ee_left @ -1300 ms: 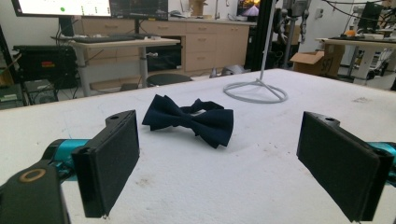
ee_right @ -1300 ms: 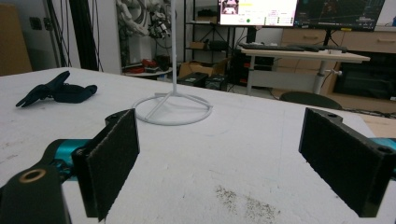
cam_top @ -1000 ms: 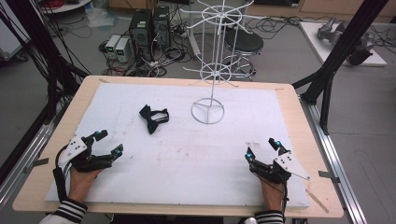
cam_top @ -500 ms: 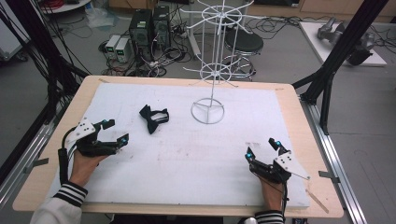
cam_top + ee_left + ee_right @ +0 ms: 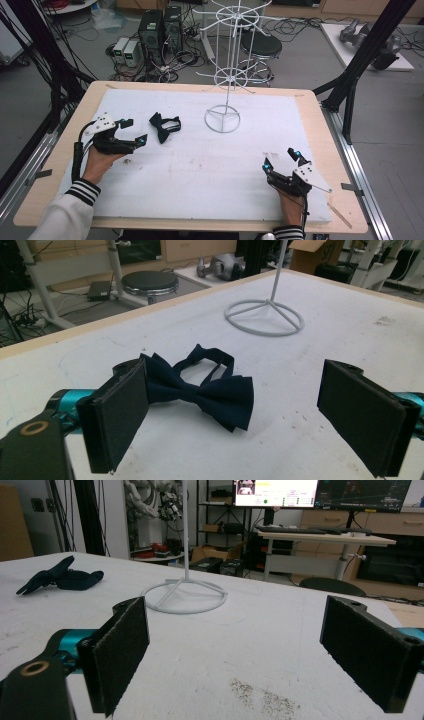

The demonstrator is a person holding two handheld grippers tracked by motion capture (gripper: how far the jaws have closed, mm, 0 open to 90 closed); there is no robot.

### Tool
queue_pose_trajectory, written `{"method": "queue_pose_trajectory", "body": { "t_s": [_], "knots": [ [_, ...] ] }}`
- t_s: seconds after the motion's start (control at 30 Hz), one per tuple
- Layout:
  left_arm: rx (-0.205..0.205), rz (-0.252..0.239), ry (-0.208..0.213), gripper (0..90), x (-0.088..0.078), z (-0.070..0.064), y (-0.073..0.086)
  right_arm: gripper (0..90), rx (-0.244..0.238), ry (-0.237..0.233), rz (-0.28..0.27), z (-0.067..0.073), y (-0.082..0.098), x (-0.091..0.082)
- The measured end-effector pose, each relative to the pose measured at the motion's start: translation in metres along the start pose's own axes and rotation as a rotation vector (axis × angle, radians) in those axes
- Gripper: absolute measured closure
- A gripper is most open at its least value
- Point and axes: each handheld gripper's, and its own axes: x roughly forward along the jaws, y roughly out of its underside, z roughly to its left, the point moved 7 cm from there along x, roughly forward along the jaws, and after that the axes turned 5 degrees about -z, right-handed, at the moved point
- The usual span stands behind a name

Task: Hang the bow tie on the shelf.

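One soft, light bow tie point(image 5: 200, 385) lies limp before the wide-open left tool point(image 5: 250, 425); its centre knot looks the firmest hold.

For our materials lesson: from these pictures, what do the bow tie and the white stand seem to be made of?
Bow tie: probably woven fabric, dark navy with a matte to faint satin look; it shows soft folds and a limp neck band.
White stand: likely metal wire with a white coating; thin, rigid rods form its ring base and spokes.
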Motion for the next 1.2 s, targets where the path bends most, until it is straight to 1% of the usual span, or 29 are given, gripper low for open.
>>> {"method": "queue_pose_trajectory", "body": {
  "t_s": [0.17,0.2,0.3,0.4,0.43,0.5,0.53,0.7,0.8,0.9,1.0,1.13,1.2],
  "knots": [
    [0.021,0.034,0.016,13.6,0.011,0.000,-0.008,11.4,0.001,-0.001,0.000,0.000,0.000,0.000],
    [0.021,0.038,0.019,13.6,0.013,0.000,-0.009,11.4,0.007,-0.004,0.004,0.001,0.000,0.000],
    [0.028,0.059,0.023,13.6,0.020,0.000,-0.012,11.4,0.004,-0.004,0.004,0.001,0.000,0.000],
    [0.040,0.091,0.033,13.6,0.026,0.002,-0.014,11.4,0.004,-0.005,0.004,0.001,0.000,0.000],
    [0.038,0.093,0.035,13.6,0.028,0.002,-0.015,11.4,0.003,-0.004,0.003,0.001,0.000,0.000],
    [0.035,0.104,0.037,13.6,0.031,0.003,-0.015,11.4,0.003,-0.004,0.004,0.001,0.000,0.000],
    [0.040,0.109,0.040,13.6,0.033,0.004,-0.015,11.4,0.003,-0.004,0.003,0.001,0.000,0.000],
    [0.042,0.145,0.047,13.6,0.042,0.005,-0.012,11.4,0.004,-0.005,0.004,0.001,0.000,0.000],
    [0.066,0.175,0.052,13.6,0.048,0.005,-0.013,11.4,0.003,-0.005,0.004,0.001,0.000,0.000],
    [0.079,0.189,0.053,13.6,0.055,0.006,-0.018,11.4,0.004,-0.005,0.004,0.001,0.000,0.000],
    [0.083,0.204,0.057,13.6,0.062,0.007,-0.022,11.4,0.002,-0.003,0.004,0.001,0.000,0.000],
    [0.096,0.225,0.062,13.6,0.071,0.008,-0.025,11.4,0.005,-0.005,0.004,0.001,0.000,0.000],
    [0.108,0.247,0.069,13.6,0.077,0.008,-0.025,11.4,0.004,-0.004,0.003,0.001,0.000,0.000]
  ]
}}
